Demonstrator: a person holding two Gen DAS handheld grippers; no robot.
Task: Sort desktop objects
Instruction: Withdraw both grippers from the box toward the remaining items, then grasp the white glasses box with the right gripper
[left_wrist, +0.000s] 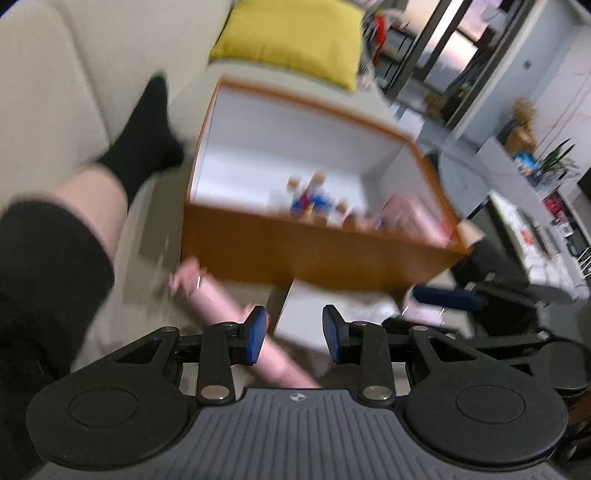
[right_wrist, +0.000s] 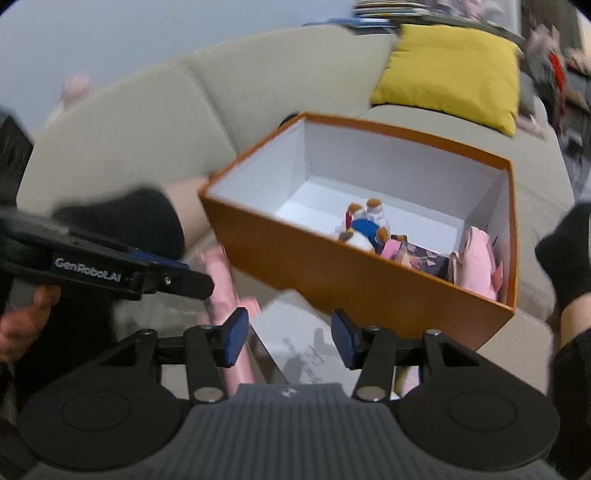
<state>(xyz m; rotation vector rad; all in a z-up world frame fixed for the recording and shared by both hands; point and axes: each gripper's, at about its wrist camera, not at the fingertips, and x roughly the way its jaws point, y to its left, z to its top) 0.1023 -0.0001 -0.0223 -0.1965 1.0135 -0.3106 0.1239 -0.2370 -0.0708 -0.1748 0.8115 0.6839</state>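
Note:
An orange box with a white inside stands on the beige sofa; it also shows in the left wrist view. Inside lie a blue-and-white plush toy, a pink plush and a dark printed item. A pink tube lies in front of the box, left of a white card. My left gripper is open and empty above the tube's near end. My right gripper is open and empty over the white card. The left gripper also shows in the right wrist view.
A yellow cushion lies on the sofa behind the box. The person's legs in black socks rest beside the box on both sides. Shelves and a table with clutter stand at the right.

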